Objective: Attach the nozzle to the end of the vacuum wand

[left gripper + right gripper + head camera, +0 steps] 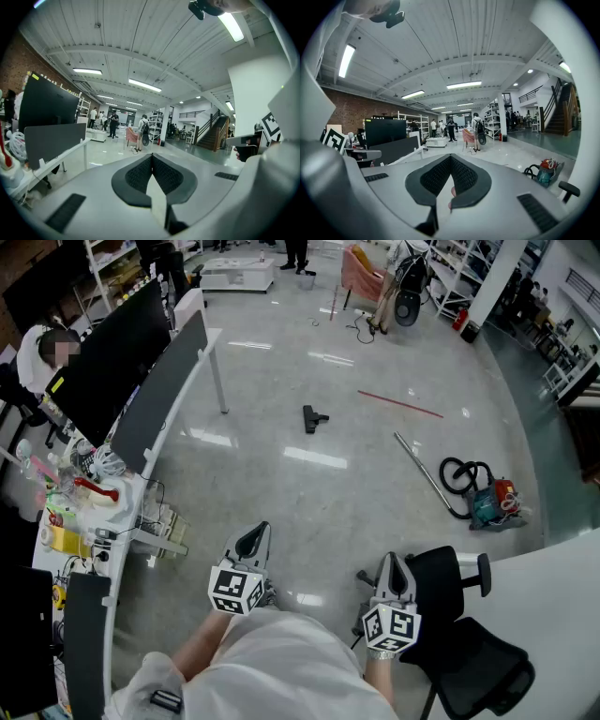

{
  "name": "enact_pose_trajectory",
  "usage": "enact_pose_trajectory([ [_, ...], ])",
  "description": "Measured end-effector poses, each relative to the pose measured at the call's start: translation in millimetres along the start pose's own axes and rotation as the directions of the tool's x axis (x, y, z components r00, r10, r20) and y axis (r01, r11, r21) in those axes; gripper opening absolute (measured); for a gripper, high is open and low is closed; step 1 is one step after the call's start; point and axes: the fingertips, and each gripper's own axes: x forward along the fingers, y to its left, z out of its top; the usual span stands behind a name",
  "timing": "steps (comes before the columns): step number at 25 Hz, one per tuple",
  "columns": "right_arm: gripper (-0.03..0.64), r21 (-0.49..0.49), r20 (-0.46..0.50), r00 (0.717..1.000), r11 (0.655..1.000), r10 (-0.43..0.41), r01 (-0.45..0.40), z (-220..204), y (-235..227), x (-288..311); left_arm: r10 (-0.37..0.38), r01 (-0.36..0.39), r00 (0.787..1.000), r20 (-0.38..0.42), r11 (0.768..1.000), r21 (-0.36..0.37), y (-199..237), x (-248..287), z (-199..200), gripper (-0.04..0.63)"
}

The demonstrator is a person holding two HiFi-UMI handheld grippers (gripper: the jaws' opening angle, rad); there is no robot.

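A black nozzle lies alone on the grey floor, far ahead of me. To its right a silver vacuum wand lies on the floor, its black hose running to a teal and red vacuum cleaner, which also shows in the right gripper view. My left gripper and right gripper are held close to my body, well short of both. Both are shut with nothing between the jaws, as the left gripper view and right gripper view show.
A long white desk with black dividers and a cluttered end runs along the left. A black office chair stands just right of my right gripper beside a white table. People and shelving stand far back in the hall.
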Motion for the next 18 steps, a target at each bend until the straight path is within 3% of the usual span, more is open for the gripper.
enact_pose_trajectory([
  [5, 0.003, 0.029, -0.034, 0.997, 0.997, -0.076, 0.077, -22.6, -58.1, -51.8, -0.051, 0.050, 0.999, -0.019, 0.999, -0.018, -63.5, 4.6, -13.8, 0.011],
  [9, 0.003, 0.071, -0.059, 0.992, 0.990, -0.116, 0.120, -39.3, -99.0, -85.1, -0.035, 0.035, 0.999, -0.002, 0.998, -0.043, -101.5, -4.0, -8.7, 0.011],
  [14, 0.003, 0.082, -0.044, 0.996, 0.994, -0.071, 0.074, -47.0, -99.0, -110.7, -0.004, 0.005, 1.000, -0.029, 0.999, 0.032, -121.1, -35.5, -18.6, 0.011],
  [18, 0.003, 0.067, -0.049, 0.998, 0.996, -0.047, 0.050, -58.1, -100.8, -126.2, 0.058, -0.057, 0.998, -0.021, 0.998, 0.019, -120.7, -55.3, -27.9, 0.011],
])
